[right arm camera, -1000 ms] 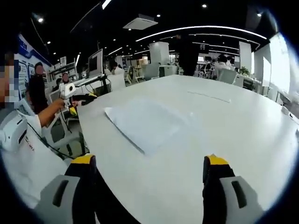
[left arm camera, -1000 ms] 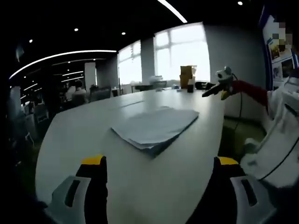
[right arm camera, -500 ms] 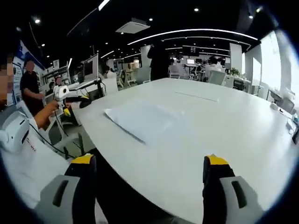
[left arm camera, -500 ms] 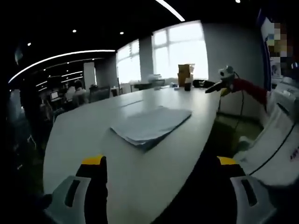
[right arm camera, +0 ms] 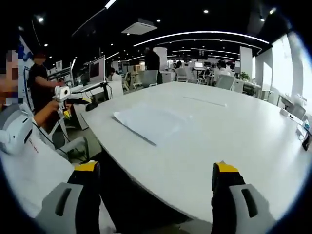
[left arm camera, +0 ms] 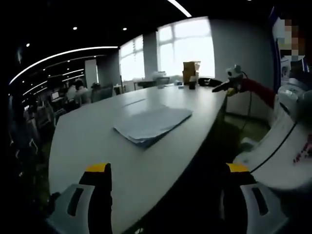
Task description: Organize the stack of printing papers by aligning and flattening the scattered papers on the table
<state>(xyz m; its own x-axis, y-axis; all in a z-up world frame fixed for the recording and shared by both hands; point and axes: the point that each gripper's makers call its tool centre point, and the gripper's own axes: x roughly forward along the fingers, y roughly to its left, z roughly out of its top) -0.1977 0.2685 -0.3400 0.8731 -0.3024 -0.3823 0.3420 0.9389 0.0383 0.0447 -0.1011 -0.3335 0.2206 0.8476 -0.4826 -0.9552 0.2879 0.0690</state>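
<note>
Paper stack (left arm camera: pixel 152 125) lies on the white tabletop (left arm camera: pixel 87 146) near its edge, sheets slightly fanned, not squared. Left hand-held gripper (left arm camera: pixel 165 200) and right hand-held gripper (right arm camera: pixel 156 197): jaws spread, holding nothing. Versus a second ago both views sit further back from the tabletop edge; stack unmoved. Judgement: aligning not yet begun, approach needed

Left gripper (left arm camera: pixel 165 195): jaws spread wide apart, nothing between them, held level. Right gripper (right arm camera: pixel 155 192): jaws likewise wide apart, nothing gripped. The person's white sleeve (right arm camera: pixel 24 161) shows at the left of the right gripper view.
</note>
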